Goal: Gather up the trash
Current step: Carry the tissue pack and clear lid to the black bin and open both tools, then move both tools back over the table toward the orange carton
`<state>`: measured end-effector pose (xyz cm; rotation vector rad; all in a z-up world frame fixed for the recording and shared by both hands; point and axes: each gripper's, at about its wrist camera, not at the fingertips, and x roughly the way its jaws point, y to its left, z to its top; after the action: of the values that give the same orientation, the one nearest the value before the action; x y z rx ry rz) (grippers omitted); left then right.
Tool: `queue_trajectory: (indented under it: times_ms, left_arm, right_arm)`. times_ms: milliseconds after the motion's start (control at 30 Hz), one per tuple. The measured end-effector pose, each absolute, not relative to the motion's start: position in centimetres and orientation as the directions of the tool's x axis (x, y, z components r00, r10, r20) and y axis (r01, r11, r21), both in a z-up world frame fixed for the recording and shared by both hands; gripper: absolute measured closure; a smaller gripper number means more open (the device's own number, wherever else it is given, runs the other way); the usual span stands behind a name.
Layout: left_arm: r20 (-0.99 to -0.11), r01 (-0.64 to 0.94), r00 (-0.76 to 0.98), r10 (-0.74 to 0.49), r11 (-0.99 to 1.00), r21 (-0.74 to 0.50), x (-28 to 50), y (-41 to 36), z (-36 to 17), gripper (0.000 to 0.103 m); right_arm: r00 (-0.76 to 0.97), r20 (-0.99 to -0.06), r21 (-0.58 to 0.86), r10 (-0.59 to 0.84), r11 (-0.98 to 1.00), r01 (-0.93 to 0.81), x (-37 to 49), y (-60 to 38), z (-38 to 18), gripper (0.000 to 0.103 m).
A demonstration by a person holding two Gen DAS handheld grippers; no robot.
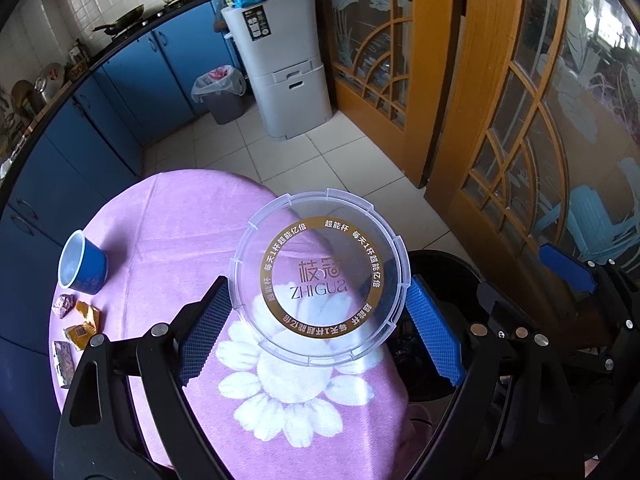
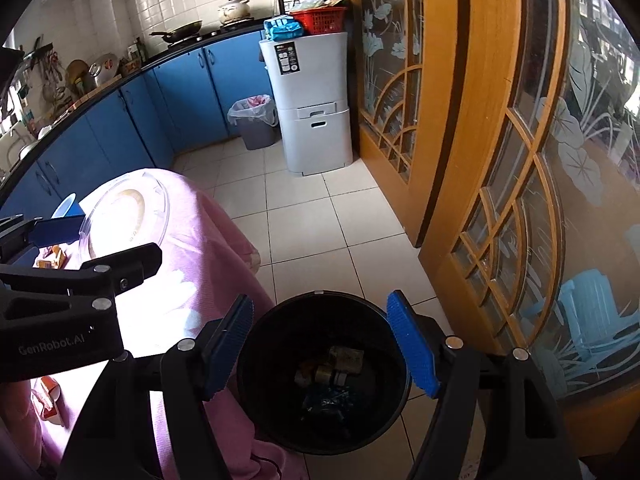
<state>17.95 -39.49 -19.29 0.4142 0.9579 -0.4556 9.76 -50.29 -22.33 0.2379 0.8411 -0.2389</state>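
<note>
A kitchen with blue cabinets [image 1: 120,80] and a pale tiled floor [image 2: 320,216] is shown, with a round table under a pink cloth [image 1: 172,240] in the foreground. Open floor is left between the table's edge and the wooden glass doors [image 2: 500,160]. A black bin [image 2: 324,368] stands on the floor just beside the table's edge, with several pieces of trash seen inside. One clear round lid [image 1: 320,276] is gripped at its rim by the left gripper [image 1: 320,330], near the table's edge. The right gripper [image 2: 324,344] is held spread and empty above the bin. One blue cup [image 1: 82,268] and four wrappers [image 1: 80,320] are left on the cloth.
</note>
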Motion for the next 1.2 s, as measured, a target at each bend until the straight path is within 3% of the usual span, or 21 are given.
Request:
queue_trajectory:
  times_ms: [167,300,767,1200]
  left_arm:
    - [-0.86,0.56,0.471,-0.197,0.82,0.119,17.9,-40.5,-19.6,0.014]
    - [-0.861,0.56,0.467,-0.201,0.821,0.112,18.0,-41.1,-19.7,0.005]
    - [-0.866,0.544,0.462,-0.189,0.832,0.109,18.4,-40.3,-19.6,0.005]
    - [-0.846,0.426,0.513,-0.146,0.899,0.103,18.1,-30.9,-17.6,0.005]
  right_arm:
    - [0.641,-0.758,0.121,-0.119,0.94,0.318,9.4,-51.2,-22.7,0.035]
    - [0.639,-0.759,0.122,-0.126,0.936,0.33,9.1,-51.7,-22.8,0.035]
    - [0.644,-0.756,0.118,-0.117,0.943,0.31,9.5,-51.0,-22.5,0.035]
    - [0.653,-0.754,0.077,-0.065,0.979,0.187,10.3,-43.4,-20.6,0.035]
